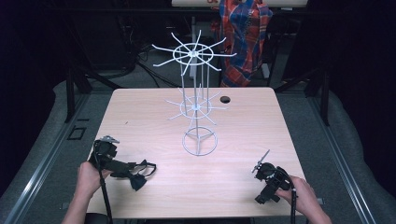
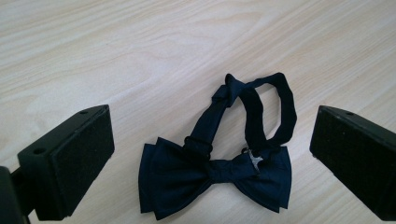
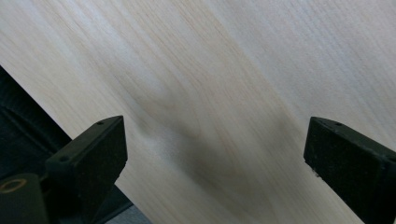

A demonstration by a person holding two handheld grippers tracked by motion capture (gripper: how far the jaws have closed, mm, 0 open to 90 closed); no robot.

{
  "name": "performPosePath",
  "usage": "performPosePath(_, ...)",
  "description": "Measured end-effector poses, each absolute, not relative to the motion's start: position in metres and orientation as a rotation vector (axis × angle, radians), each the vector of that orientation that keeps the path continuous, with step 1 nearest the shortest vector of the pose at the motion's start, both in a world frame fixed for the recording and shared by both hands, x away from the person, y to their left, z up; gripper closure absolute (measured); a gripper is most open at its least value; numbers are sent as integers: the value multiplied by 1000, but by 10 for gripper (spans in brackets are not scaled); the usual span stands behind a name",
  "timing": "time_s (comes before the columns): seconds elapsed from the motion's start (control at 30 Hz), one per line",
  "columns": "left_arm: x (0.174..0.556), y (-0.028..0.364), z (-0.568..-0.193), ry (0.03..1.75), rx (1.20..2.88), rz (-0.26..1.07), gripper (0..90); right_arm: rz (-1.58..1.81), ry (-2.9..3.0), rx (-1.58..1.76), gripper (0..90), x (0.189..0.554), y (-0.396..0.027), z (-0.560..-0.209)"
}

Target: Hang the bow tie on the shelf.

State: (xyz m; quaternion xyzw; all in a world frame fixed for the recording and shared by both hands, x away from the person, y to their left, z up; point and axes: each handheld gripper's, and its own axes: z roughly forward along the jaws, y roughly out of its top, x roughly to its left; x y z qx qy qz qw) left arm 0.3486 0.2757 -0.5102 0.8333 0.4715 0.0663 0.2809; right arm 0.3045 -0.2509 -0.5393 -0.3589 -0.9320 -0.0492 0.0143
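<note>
While the left gripper [image 2: 212,154] hangs over the near left part of the table [image 1: 243,116], we see its jaws spread wide with the navy bow tie [image 2: 217,170] lying flat on the wood between them, untouched by either pad. We judge this a light, soft, floppy thing: fabric wings, a thin neck strap [image 2: 261,112] curled in a loop behind, and a small metal clasp (the only hard bit we can make out). It should not slip much on those padded jaws, but it will droop wherever we don't hold it. The centre knot looks the firmest, thickest place to pinch; if the white wire rack [image 1: 196,105] in the middle of the table is where it goes, the strap loop would be the better hold. Over on the near right, the right gripper [image 3: 215,163] stands wide open too, over bare wood.
</note>
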Motion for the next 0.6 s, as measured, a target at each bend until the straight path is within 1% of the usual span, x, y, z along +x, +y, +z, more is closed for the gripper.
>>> performPosePath(0.2,348,273,-510,1242,2244,185,1,-190,-2883,-1128,14,305,-253,-539)
performPosePath(0.6,347,268,-510,1232,2271,194,1,-172,-2859,-1146,16,306,-250,-541)
